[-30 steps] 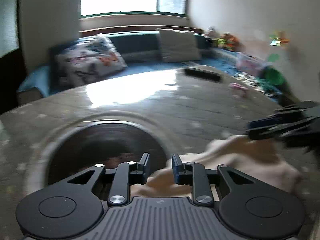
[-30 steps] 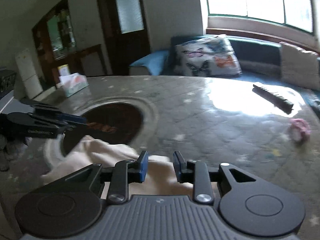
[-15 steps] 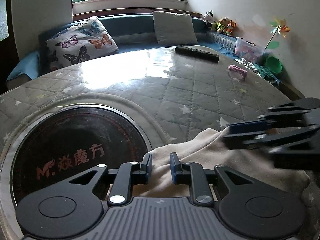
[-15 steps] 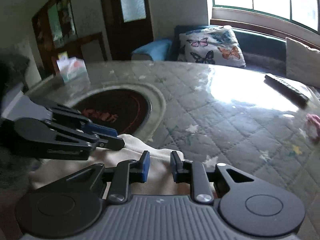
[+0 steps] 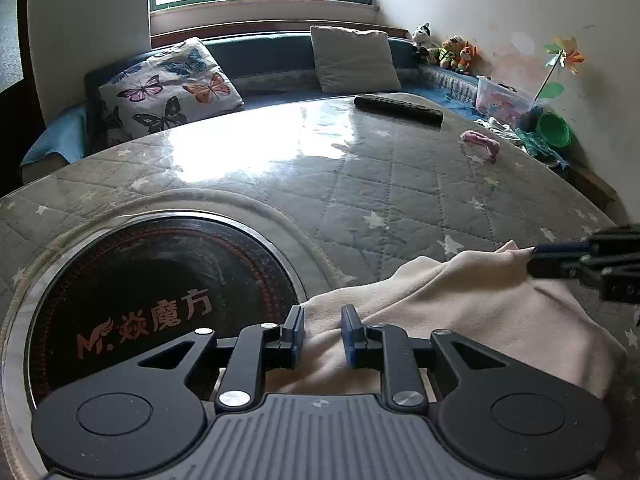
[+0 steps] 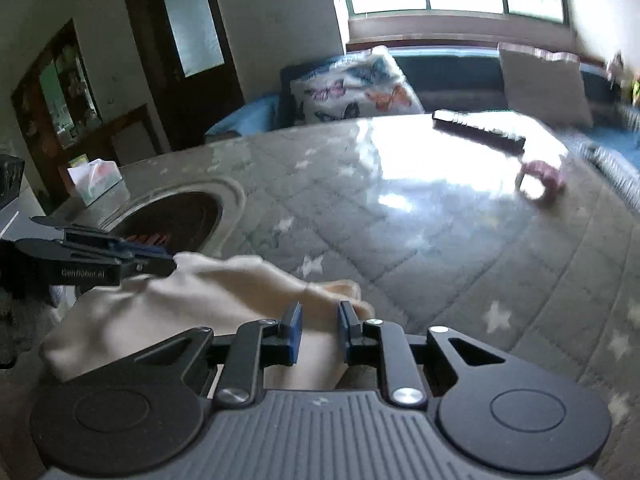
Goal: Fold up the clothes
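A cream garment (image 5: 460, 300) lies bunched near the front edge of the quilted grey table (image 5: 360, 184). Its left end runs up between the fingers of my left gripper (image 5: 322, 324), which is shut on it, beside the dark round inset (image 5: 152, 288). At the far right of the left wrist view my right gripper (image 5: 538, 258) pinches a raised corner of the cloth. In the right wrist view the garment (image 6: 180, 308) stretches from my right gripper (image 6: 318, 320) leftward to the left gripper (image 6: 160, 260), with a ridge of fabric held up between the two.
A black remote (image 5: 398, 108) and a small pink item (image 5: 482, 144) lie on the far part of the table. A tissue box (image 6: 96, 180) stands at the table's left rim. A sofa with a butterfly cushion (image 5: 168, 84) runs behind, and toys line the right wall.
The two grippers have drawn apart, pulling the cream garment taut between them. The right gripper has swung rightward, and its view is blurred.
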`<state>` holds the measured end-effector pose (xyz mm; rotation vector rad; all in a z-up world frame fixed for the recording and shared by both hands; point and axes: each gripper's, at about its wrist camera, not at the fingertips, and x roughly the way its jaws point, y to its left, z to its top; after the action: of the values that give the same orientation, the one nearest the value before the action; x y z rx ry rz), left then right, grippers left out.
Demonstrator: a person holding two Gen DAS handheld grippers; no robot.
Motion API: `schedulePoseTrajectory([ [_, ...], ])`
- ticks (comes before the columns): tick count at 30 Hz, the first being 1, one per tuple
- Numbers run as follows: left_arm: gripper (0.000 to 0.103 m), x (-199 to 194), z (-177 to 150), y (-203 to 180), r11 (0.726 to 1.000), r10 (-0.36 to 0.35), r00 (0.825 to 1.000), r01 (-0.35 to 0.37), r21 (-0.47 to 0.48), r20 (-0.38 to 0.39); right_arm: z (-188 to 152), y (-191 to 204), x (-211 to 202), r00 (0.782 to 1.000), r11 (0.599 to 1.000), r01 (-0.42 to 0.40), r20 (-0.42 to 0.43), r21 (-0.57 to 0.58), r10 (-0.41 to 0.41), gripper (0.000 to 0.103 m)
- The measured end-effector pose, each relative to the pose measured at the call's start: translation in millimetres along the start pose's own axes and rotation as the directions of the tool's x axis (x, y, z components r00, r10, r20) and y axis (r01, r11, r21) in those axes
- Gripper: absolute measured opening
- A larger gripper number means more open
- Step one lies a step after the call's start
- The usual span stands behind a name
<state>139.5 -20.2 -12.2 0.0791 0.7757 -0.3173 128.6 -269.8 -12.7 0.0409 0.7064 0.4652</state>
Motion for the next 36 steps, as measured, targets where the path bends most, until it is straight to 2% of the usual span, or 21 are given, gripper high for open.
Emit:
schedulePoseTrajectory([
  [2, 0.023, 0.4, -0.5, -0.3, 1.000, 0.004, 1.000, -0.004, 0.000, 0.004, 3.1, 3.0, -1.4, 1.000, 1.000, -0.005, 0.015, -0.011, 0.005, 0.018],
  [6, 0.024, -4.0, -0.5, 1.9, 1.000, 0.010, 1.000, -0.010, -0.005, 0.018, 0.1, 4.7, 16.6, 0.999, 1.000, 0.002, -0.037, -0.025, -0.002, 0.017],
  [10, 0.023, -20.6, 0.5, 5.5, 0.999, 0.030, 0.998, -0.029, -0.016, 0.052, 4.0, 13.9, 7.1, 1.000, 0.999, 0.005, -0.010, -0.054, -0.006, 0.018],
  [15, 0.022, -46.6, -11.1, -11.6, 1.000, -0.025, 0.995, 0.023, 0.021, 0.094, 6.6, 34.7, 3.9, 1.000, 0.993, -0.025, -0.005, -0.113, 0.024, 0.023],
  [20, 0.021, -55.9, -35.2, -18.3, 0.999, -0.046, 0.996, 0.045, 0.026, 0.076, 8.0, 56.7, 4.7, 0.998, 0.984, -0.065, -0.014, -0.168, 0.063, 0.023],
  [23, 0.021, -61.8, -52.7, -11.8, 0.999, -0.032, 0.998, 0.031, 0.006, 0.062, 1.0, 75.0, 11.2, 0.994, 0.970, -0.104, -0.051, -0.219, 0.095, 0.023],
  [29, 0.022, -84.9, -77.2, 1.5, 1.000, 0.008, 0.996, -0.007, -0.014, 0.087, -16.8, 109.2, 8.0, 0.983, 0.936, -0.175, -0.098, -0.304, 0.152, 0.028],
  [34, 0.024, -92.5, -91.6, 11.6, 0.998, 0.048, 0.996, -0.045, -0.035, 0.081, -37.0, 148.1, 2.5, 0.970, 0.886, -0.243, -0.112, -0.395, 0.216, 0.031],
  [36, 0.024, -96.6, -93.8, 13.9, 0.997, 0.063, 0.994, -0.060, -0.043, 0.087, -44.8, 161.0, 1.8, 0.962, 0.865, -0.272, -0.123, -0.421, 0.242, 0.034],
])
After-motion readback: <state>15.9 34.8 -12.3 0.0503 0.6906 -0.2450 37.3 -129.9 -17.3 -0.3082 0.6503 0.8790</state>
